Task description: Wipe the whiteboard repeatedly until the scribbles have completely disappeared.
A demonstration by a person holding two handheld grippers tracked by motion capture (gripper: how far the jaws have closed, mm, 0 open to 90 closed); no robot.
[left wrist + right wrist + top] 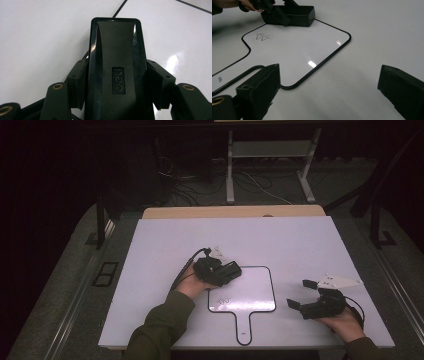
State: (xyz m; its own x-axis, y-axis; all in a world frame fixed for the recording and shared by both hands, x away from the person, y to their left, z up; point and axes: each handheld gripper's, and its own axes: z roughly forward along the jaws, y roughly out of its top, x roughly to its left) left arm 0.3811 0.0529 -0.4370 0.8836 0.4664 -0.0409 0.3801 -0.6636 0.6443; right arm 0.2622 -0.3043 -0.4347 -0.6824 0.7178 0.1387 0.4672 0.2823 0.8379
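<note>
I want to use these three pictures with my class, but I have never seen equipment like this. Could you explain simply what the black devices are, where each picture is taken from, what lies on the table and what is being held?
A person sits at a white table and holds a hand-operated gripper in each hand; there is no robot arm. The high view looks down from above. The other two pictures come from small cameras riding on the grippers, looking along their black jaws. On the table lies a small paddle-shaped whiteboard with a black rim and a scribble on it. The left gripper is shut on a black whiteboard eraser, held at the board's corner. The right gripper is open, holding nothing, beside the board.
</note>
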